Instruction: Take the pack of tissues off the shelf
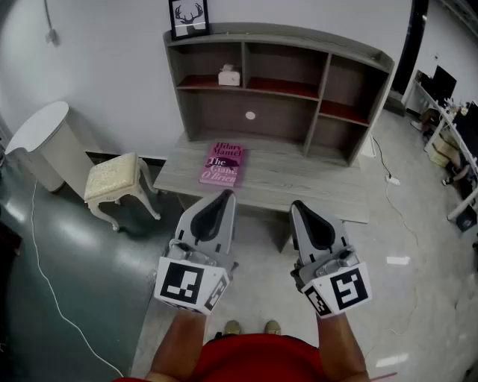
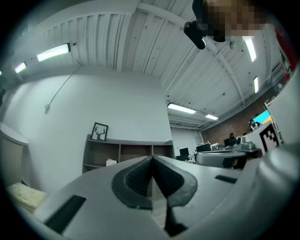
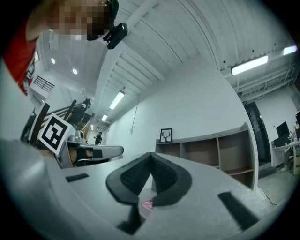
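The pack of tissues (image 1: 228,75) is a small white box on the upper left shelf of a grey shelf unit (image 1: 358,49), also small in the left gripper view as the pack of tissues (image 2: 111,162). My left gripper (image 1: 223,198) and right gripper (image 1: 299,208) are held side by side well in front of the desk, both shut with nothing between the jaws. The left gripper (image 2: 152,159) and the right gripper (image 3: 151,155) each show their pads meeting at the tips.
A pink book (image 1: 222,163) lies on the grey desk (image 1: 299,179) below the shelves. A framed deer picture (image 1: 188,17) stands on top of the unit. A cream stool (image 1: 116,181) and a white round table (image 1: 41,134) stand at the left.
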Motion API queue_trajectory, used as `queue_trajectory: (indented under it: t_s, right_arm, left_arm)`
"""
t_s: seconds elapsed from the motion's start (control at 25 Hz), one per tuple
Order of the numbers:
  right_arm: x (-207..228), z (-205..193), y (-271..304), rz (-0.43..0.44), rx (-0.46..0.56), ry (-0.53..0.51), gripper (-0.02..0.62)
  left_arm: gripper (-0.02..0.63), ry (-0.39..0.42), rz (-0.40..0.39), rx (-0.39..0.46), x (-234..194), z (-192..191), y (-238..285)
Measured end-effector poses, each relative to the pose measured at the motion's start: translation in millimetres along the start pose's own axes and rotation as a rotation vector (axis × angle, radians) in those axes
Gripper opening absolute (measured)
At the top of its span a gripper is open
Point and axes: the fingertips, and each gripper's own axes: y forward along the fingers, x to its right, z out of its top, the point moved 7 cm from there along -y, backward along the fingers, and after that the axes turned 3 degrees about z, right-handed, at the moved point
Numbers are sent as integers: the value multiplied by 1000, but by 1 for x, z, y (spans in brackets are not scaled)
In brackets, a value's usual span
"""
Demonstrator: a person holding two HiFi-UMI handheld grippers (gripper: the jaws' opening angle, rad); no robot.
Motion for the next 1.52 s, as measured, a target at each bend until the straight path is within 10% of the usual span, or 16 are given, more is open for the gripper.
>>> queue_trajectory:
  t_s: [0.92,1.24,1.52]
  right_arm:
    - [-20,-36,55,-75,-53,43,5]
    - [44,-64,108,-55,-12,47,5]
    - [135,-94,185,3,-25,3,5]
  left_arm:
    - [12,-31,13,12,-95,-19,11]
    - [21,-6,65,-21,-127,-46,90]
    - [196,1,138,-73,-164,-75,208]
